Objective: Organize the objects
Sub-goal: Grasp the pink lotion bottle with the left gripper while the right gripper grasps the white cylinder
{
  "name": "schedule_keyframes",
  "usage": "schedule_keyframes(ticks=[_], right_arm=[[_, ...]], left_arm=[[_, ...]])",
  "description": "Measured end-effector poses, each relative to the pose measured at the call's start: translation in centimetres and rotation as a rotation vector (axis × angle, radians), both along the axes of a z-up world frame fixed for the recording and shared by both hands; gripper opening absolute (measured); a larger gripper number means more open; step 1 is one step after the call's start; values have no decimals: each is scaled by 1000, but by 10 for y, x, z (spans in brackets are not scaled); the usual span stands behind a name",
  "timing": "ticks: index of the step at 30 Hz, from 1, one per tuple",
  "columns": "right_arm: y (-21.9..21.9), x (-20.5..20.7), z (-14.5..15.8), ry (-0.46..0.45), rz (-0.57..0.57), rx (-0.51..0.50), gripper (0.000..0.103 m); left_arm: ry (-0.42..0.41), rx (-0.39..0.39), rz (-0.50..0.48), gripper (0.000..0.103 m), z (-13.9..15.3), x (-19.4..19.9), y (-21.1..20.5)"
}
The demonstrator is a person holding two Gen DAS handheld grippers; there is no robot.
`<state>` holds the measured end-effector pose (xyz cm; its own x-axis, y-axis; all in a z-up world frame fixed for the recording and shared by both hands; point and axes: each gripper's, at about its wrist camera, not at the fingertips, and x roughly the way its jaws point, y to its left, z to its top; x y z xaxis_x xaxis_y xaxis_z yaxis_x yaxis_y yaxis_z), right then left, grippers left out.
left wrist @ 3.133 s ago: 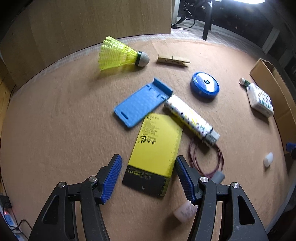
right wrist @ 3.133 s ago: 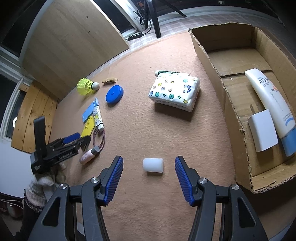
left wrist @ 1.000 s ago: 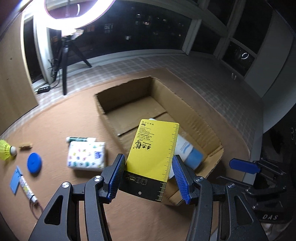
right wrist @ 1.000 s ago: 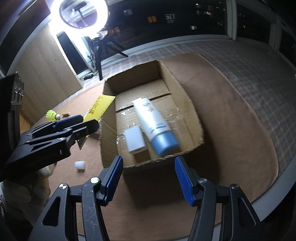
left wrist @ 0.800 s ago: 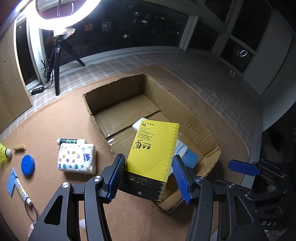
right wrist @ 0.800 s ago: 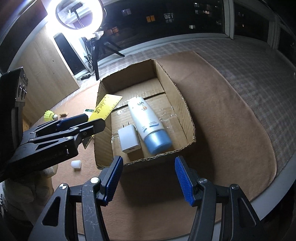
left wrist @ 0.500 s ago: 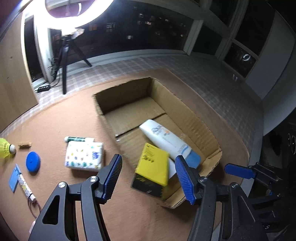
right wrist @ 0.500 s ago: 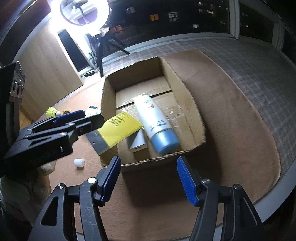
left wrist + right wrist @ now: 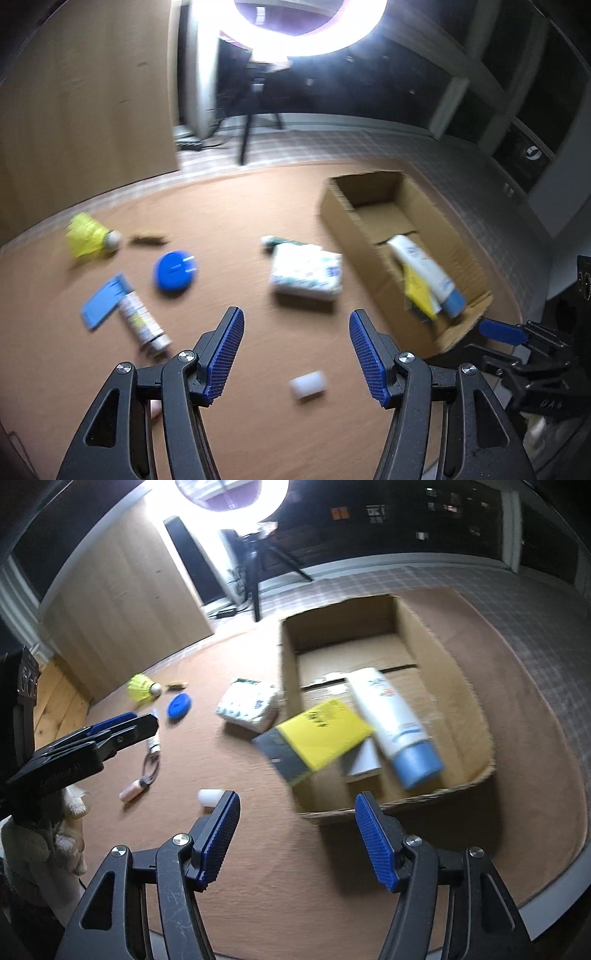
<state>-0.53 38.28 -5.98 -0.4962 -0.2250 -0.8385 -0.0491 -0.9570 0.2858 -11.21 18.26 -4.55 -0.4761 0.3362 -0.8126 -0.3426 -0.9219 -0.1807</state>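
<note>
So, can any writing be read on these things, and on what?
Yellow card: black print, too blurred to read.
White tube: lettering too blurred to read.
Tissue pack: print too blurred to read.
Left claw: pale lettering on its body, too blurred to read.
Nothing here reads clearly.

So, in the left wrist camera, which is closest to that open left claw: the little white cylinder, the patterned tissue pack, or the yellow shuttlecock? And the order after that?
From the left gripper:
1. White cylinder, just beyond the fingertips, slightly right of centre.
2. Patterned tissue pack, farther ahead, beside the cardboard box.
3. Yellow shuttlecock, farthest, off to the far left.
</note>
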Motion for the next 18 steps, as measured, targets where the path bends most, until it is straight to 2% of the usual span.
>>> schedule_keyframes(ticks=[5, 10, 18], right_arm=[[-33, -7, -3, -7, 69, -4, 61], [-61, -14, -11, -20, 137, -6, 61], [-97, -33, -34, -72, 232, 47, 61]], left_arm=[[-22, -14, 69, 63, -8, 10, -56], [-75, -32, 141, 63, -31, 19, -107], [-142, -113, 145, 63, -71, 30, -140]])
